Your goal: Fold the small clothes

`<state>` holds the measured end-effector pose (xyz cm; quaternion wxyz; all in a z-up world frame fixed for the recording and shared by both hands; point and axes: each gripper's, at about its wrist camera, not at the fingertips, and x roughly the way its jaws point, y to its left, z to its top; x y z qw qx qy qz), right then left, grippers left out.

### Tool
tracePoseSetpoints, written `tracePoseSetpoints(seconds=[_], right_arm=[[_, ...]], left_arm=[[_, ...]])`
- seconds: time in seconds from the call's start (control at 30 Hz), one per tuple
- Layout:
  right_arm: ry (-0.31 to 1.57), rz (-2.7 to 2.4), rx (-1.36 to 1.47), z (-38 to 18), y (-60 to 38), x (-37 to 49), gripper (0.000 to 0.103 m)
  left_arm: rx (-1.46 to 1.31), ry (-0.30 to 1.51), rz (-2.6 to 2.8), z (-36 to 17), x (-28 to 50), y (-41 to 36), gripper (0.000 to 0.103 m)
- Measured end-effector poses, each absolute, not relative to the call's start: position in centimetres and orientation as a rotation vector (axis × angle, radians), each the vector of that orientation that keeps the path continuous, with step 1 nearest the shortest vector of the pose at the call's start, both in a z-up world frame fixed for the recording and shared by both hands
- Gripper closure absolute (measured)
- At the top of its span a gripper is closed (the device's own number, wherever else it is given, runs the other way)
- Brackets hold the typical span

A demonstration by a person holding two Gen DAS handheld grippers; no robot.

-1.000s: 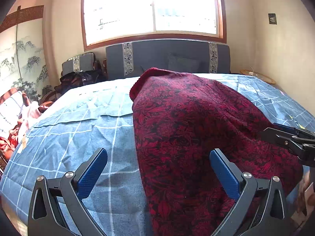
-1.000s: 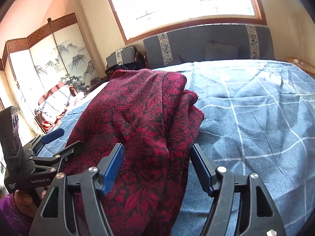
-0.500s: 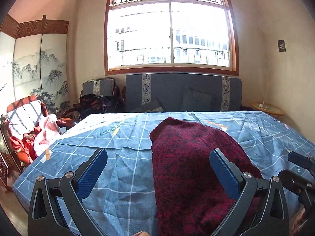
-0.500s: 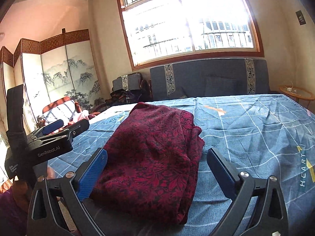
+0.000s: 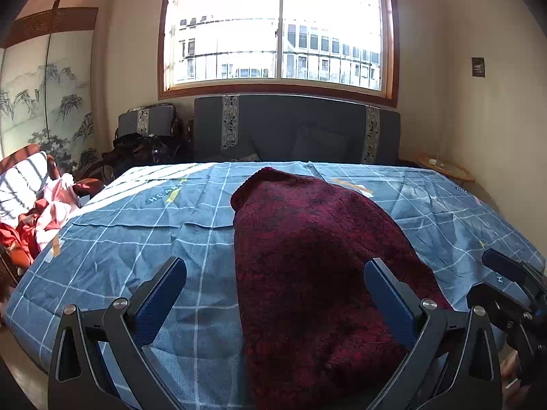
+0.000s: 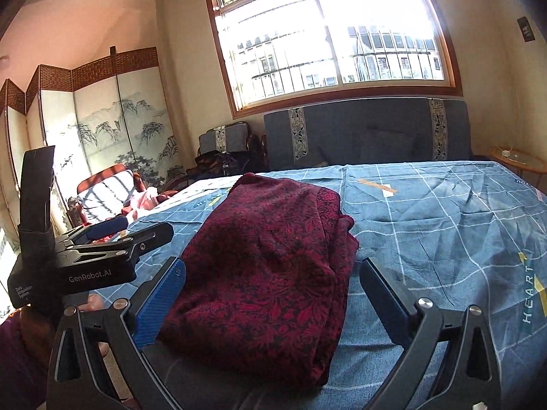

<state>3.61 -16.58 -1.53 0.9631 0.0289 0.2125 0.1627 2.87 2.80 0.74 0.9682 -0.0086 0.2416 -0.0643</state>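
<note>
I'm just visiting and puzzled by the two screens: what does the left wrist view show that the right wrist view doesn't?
Only the left view: the garment's smooth folded edge, and the right tongs from outside. Only the right view: the garment's layered open edges, the whole folding screen, and the left tongs from outside. Both: the blue checked bed, the window, the folded garment, and open tongs.

Daylight floods in from the window (image 5: 280,30), blown out to near white in both views; worse glare at its right side (image 6: 393,24). Room otherwise dimmer, the red garment (image 5: 314,273) dark and backlit. Striped sun patches on the chair cushion (image 6: 106,194). Strong fisheye bending, black vignette at corners. Focus generally sharp.
</note>
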Motion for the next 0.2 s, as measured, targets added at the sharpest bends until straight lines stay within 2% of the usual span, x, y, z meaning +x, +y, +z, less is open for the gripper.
tracePoseSetpoints(seconds=[0.2], right_arm=[[0.45,0.319,0.068,-1.73,-17.01,4.43,0.001]], left_arm=[[0.005,0.497,-0.073,0.06,3.54,2.9,0.0]])
